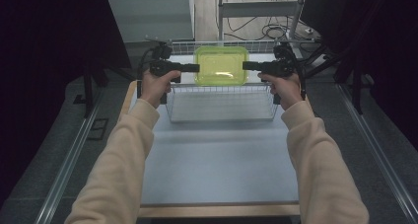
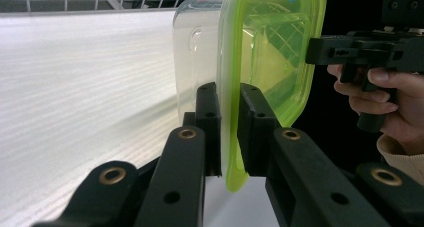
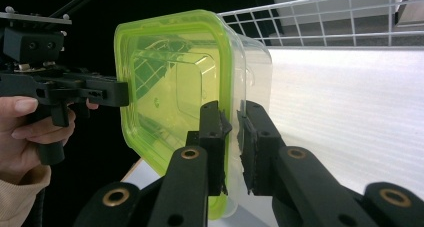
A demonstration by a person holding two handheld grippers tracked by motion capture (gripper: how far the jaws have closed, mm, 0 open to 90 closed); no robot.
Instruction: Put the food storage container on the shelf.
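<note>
A clear plastic container with a yellow-green lid [image 1: 221,65] hangs over the wire basket [image 1: 219,87], held between both grippers. My left gripper [image 1: 197,67] is shut on the lid's left rim, and my right gripper [image 1: 245,65] is shut on its right rim. In the left gripper view the jaws [image 2: 229,94] pinch the green lid edge [image 2: 270,47], with the clear body [image 2: 197,47] to the left and the other gripper [image 2: 360,49] beyond. In the right gripper view the jaws [image 3: 234,114] clamp the lid rim [image 3: 170,77], and the left gripper [image 3: 75,89] shows at the far side.
The wire basket stands at the far end of a white table [image 1: 222,160] with a wooden front edge. Dark curtains flank both sides. Metal rails [image 1: 69,155] run along the floor, and cables [image 1: 276,31] lie behind the basket.
</note>
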